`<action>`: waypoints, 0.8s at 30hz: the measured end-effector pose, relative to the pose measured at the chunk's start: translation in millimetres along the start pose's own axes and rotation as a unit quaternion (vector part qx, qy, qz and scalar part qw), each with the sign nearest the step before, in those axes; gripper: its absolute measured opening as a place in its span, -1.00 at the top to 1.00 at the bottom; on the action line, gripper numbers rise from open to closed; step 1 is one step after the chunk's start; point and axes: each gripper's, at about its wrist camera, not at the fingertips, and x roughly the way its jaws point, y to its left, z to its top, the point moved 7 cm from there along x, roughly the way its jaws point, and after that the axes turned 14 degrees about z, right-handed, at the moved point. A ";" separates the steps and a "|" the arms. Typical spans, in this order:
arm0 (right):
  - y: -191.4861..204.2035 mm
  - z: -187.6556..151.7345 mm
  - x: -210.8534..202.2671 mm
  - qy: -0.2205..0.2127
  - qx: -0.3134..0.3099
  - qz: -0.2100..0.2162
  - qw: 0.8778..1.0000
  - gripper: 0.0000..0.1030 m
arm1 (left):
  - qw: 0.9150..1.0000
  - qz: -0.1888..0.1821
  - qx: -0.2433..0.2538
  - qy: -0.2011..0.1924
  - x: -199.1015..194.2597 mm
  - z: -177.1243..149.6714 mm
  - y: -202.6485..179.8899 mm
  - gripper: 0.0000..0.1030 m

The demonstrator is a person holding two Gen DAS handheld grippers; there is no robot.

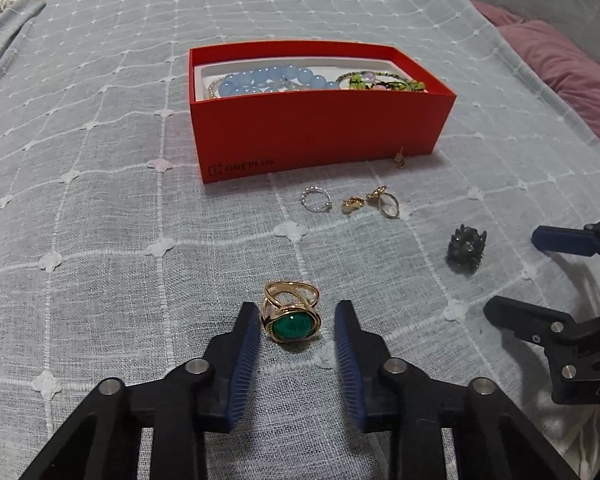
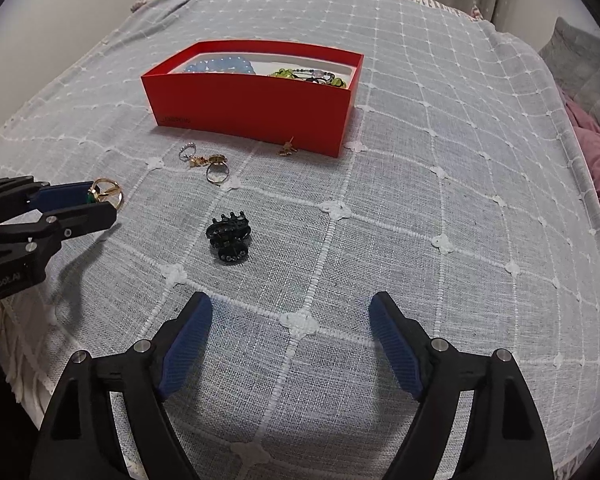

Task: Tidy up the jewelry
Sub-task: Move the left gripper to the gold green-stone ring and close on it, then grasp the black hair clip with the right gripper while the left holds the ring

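- Left hand-held gripper [image 1: 297, 322] is low over the bed, its jaws narrowed around the gold ring with the green stone [image 1: 291, 317].
- In the left wrist view the left pad [image 1: 247, 344] sits just beside the ring, and a thin strip of cloth shows between the ring and the right pad; no firm pinch to call, and whether the left pad touches I can't tell.
- The ring rests on the grey checked bedspread [image 1: 100, 240], green stone facing the camera, band pointing away.
- Right hand-held gripper [image 2: 291, 318] is spread wide, nothing between its jaws, only bedspread beneath.
- Ahead of it, a dark hair claw clip [image 2: 228, 237] lies on the cloth, well apart from the blue pads.
- Further back, a small cluster: a silver beaded ring [image 1: 315, 199], a gold piece [image 1: 352, 205] and a gold ring [image 1: 385, 201], close together, in front of the red box.
- One more small gold piece [image 1: 399, 159] sits right against the front wall of the red box [image 1: 320, 132].
- Inside the box, a blue bead bracelet [image 1: 272, 80] on the left and a green beaded strand [image 1: 376, 81] on the right.
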 end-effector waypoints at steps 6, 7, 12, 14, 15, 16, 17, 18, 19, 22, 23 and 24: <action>0.0 0.1 0.1 -0.001 0.001 0.000 1.000 -0.65 | 1.000 0.004 0.007 -0.002 -3.2 -1.2 0.8 0.56; 0.1 0.3 -0.2 -0.001 0.003 0.000 1.000 -0.65 | 1.000 0.005 0.008 -0.003 -4.2 -1.4 1.3 0.56; 2.3 3.2 0.2 -0.003 0.003 0.003 1.000 -0.65 | 1.000 0.008 0.003 -0.002 -8.2 -0.4 5.4 0.56; 4.8 5.5 1.1 -0.005 0.001 0.006 1.000 -0.65 | 1.000 0.008 0.001 -0.001 -9.0 -0.2 7.3 0.56; 6.6 6.8 1.8 -0.006 0.000 0.006 1.000 -0.65 | 1.000 0.009 0.001 -0.001 -9.1 -0.2 7.8 0.56; 8.5 8.7 2.8 -0.007 -0.002 0.007 1.000 -0.65 | 1.000 0.009 0.001 -0.001 -9.0 -0.1 8.1 0.56; 10.4 10.3 3.9 -0.007 -0.004 0.008 1.000 -0.64 | 1.000 0.010 0.001 0.000 -9.0 -0.6 8.4 0.56; 12.2 11.9 4.8 -0.007 -0.006 0.008 1.000 -0.64 | 1.000 0.010 0.002 0.001 -8.9 -1.1 8.5 0.56; 14.2 13.8 5.5 -0.009 -0.009 0.010 1.000 -0.64 | 1.000 0.010 0.003 0.001 -8.9 -1.6 8.4 0.56; 19.1 19.4 7.7 -0.012 -0.013 0.015 1.000 -0.52 | 1.000 0.011 0.004 0.000 -8.7 -1.7 8.2 0.56; 20.5 21.2 8.5 -0.013 -0.014 0.016 1.000 -0.45 | 1.000 0.011 0.004 0.000 -8.8 -1.5 8.5 0.56; 21.5 22.1 9.8 -0.013 -0.015 0.017 1.000 -0.40 | 1.000 0.011 0.004 0.000 -8.7 -1.2 8.7 0.56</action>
